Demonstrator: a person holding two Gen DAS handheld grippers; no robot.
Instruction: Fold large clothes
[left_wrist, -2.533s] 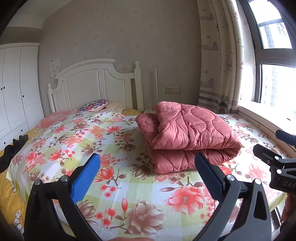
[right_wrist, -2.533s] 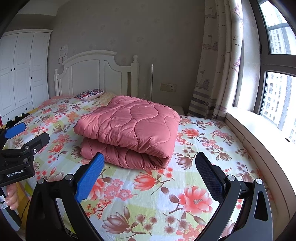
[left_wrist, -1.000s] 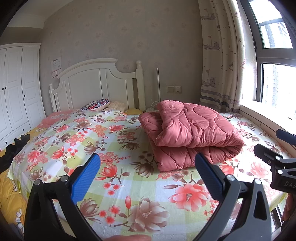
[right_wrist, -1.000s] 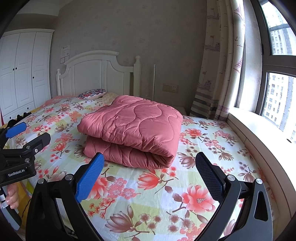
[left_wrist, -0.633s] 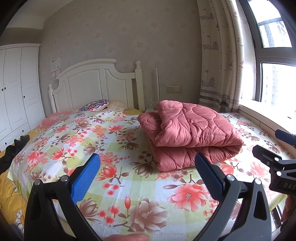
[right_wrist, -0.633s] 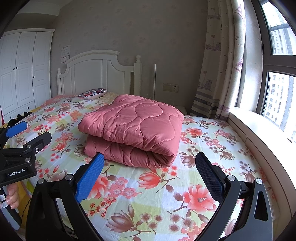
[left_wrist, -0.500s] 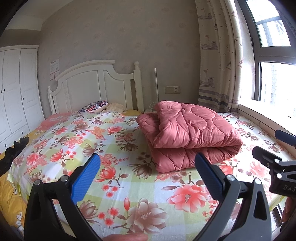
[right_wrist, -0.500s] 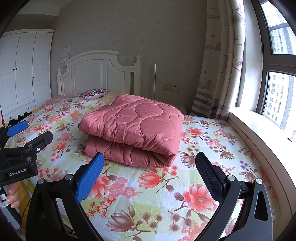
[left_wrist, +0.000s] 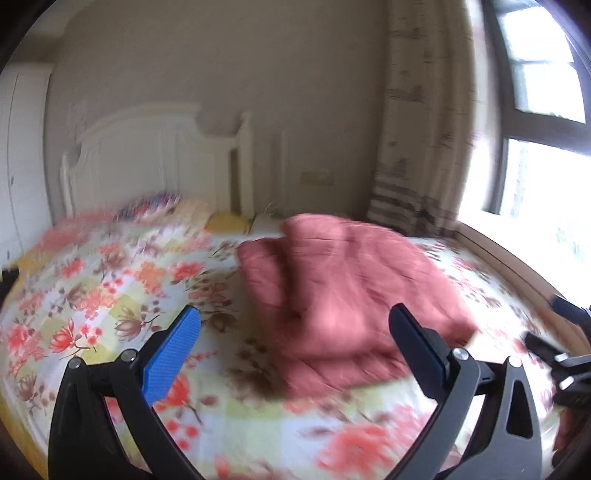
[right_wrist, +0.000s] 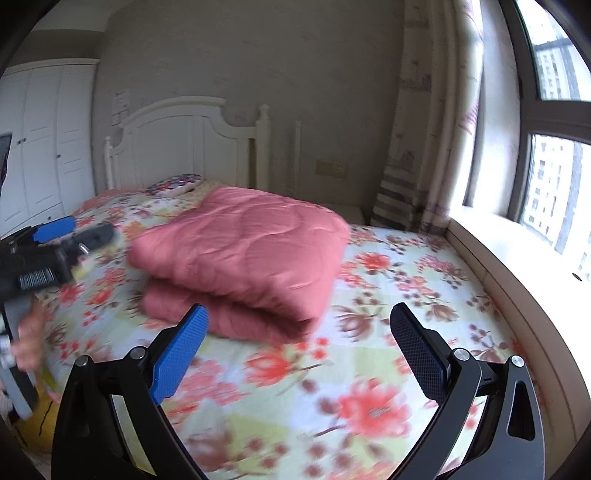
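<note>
A bed (right_wrist: 388, 332) with a flowered sheet is seen in both views, filling the lower half of each. On it, toward the headboard (right_wrist: 184, 144), a pink quilted comforter (right_wrist: 243, 254) is laid in a folded stack; in the right wrist view it sits left of centre, while in the left wrist view the same comforter (left_wrist: 351, 295) is shown right of centre and heavily blurred. A white wardrobe (right_wrist: 44, 147) is made out clearly at nine o'clock only in the right wrist view; in the left one just a pale strip is caught at the edge. The curtain (right_wrist: 424, 129) and window (right_wrist: 554, 166) are shown at two o'clock in both, but buildings outside are resolved only from the right.

The left tongs (left_wrist: 295, 347) are held apart over the sheet, with nothing between them, well short of the comforter. The right tongs (right_wrist: 299, 339) are likewise spread wide and empty. In the right wrist view the left tongs (right_wrist: 70, 230) are glimpsed at nine o'clock, with a blurred hand (right_wrist: 29, 339) below them. A patterned pillow (right_wrist: 173, 184) is seen by the headboard.
</note>
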